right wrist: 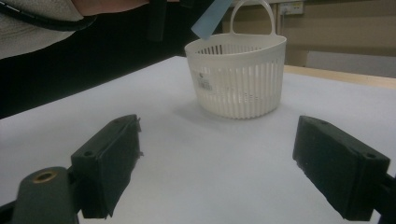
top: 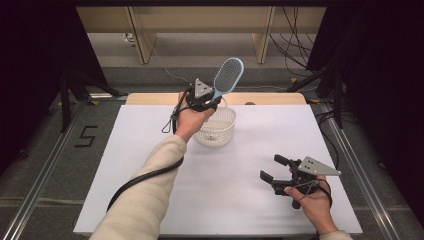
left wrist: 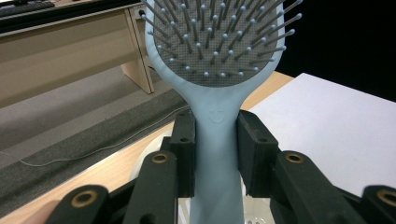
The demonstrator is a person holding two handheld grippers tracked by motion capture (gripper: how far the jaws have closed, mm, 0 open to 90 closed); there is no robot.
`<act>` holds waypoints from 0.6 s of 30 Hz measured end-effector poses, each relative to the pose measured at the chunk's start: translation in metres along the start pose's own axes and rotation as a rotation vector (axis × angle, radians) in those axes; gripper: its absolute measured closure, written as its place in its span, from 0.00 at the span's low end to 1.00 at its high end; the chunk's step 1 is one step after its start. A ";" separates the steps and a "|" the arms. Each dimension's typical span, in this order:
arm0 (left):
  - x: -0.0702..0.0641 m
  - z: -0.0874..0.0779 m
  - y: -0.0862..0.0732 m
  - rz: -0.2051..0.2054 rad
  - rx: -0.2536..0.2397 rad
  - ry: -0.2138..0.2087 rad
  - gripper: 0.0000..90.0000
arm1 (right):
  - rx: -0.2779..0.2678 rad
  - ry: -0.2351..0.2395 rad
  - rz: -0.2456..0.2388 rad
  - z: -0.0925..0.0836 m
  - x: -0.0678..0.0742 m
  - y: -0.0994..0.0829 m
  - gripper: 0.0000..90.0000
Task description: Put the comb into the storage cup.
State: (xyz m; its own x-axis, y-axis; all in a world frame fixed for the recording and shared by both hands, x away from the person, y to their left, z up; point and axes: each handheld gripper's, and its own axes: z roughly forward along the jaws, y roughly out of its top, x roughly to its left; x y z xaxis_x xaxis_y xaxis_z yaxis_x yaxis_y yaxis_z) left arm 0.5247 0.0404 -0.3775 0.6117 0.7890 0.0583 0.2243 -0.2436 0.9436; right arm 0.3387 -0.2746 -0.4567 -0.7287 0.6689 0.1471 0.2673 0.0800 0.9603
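A light blue hairbrush [top: 228, 75] with a grey bristle pad is held up in the air above a white slatted basket [top: 216, 127] at the back middle of the table. My left gripper [top: 206, 100] is shut on the brush's handle [left wrist: 217, 154], bristle head pointing up and away. The handle's lower end [right wrist: 211, 18] hangs just over the basket's rim [right wrist: 236, 45]. My right gripper [top: 274, 168] rests near the front right of the table, jaws wide open with nothing between them, facing the basket.
A white sheet [top: 150, 165] covers the table, with a strip of bare wood [top: 270, 98] along the far edge. Wooden furniture legs [top: 142, 45] and cables [top: 295, 45] lie on the floor beyond. Dark curtains flank both sides.
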 end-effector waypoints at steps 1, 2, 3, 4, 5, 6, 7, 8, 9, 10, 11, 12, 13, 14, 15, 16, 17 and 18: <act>0.000 0.000 0.000 0.002 0.002 0.000 0.77 | 0.000 0.000 0.000 0.000 0.000 0.000 0.17; 0.000 0.001 -0.001 0.003 0.003 0.001 0.77 | 0.001 -0.001 0.000 0.000 0.000 0.000 0.17; -0.001 0.001 -0.001 0.002 0.003 0.000 0.77 | 0.000 0.000 0.000 0.000 0.000 0.000 0.17; -0.001 0.001 -0.001 0.001 0.002 -0.002 0.77 | -0.001 -0.001 0.000 0.000 0.000 0.000 0.17; -0.001 0.001 -0.001 0.002 0.003 -0.001 0.77 | -0.001 -0.001 0.000 0.000 0.000 0.000 0.17; -0.001 0.002 -0.001 0.003 0.005 -0.001 0.77 | -0.001 -0.001 -0.001 0.000 0.000 0.000 0.17; -0.001 0.002 -0.001 0.002 0.003 -0.001 0.77 | 0.000 -0.001 0.000 0.000 0.000 0.000 0.17; -0.001 0.002 -0.001 0.001 0.003 -0.002 0.77 | 0.000 -0.002 0.000 0.000 0.000 0.000 0.17; -0.001 0.002 -0.002 0.003 0.004 -0.002 0.77 | 0.000 -0.001 0.000 0.000 0.000 0.000 0.17; -0.001 0.002 -0.002 0.005 0.004 -0.003 0.77 | 0.000 -0.001 0.000 0.000 0.000 0.000 0.17; -0.001 0.002 -0.002 0.004 0.003 -0.003 0.77 | 0.000 -0.001 0.000 0.000 0.000 0.000 0.17; -0.001 0.002 -0.002 0.004 0.003 -0.002 0.77 | -0.001 -0.001 0.000 0.000 0.000 0.000 0.17; -0.001 0.003 -0.003 0.001 0.003 -0.003 0.77 | -0.001 -0.001 0.000 0.000 0.000 0.000 0.17; -0.001 0.003 -0.003 0.002 0.002 -0.004 0.77 | -0.002 -0.001 0.001 0.000 0.000 0.000 0.17; -0.001 0.003 -0.003 0.004 0.002 -0.004 0.77 | -0.001 0.000 0.000 0.000 0.000 0.000 0.17; -0.001 0.003 -0.003 0.004 0.004 -0.004 0.77 | 0.000 0.000 0.000 0.000 0.000 0.000 0.17; -0.001 0.003 -0.003 0.005 0.004 -0.005 0.77 | -0.001 0.000 0.000 0.000 0.000 0.000 0.17; -0.001 0.004 -0.004 0.006 0.005 -0.006 0.77 | -0.002 0.000 0.001 0.000 0.000 0.000 0.17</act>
State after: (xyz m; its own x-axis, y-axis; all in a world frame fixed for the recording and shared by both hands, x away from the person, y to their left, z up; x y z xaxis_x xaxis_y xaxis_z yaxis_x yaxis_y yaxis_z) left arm 0.5258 0.0381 -0.3822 0.6174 0.7842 0.0624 0.2239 -0.2512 0.9417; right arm 0.3387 -0.2748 -0.4566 -0.7283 0.6691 0.1478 0.2668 0.0781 0.9606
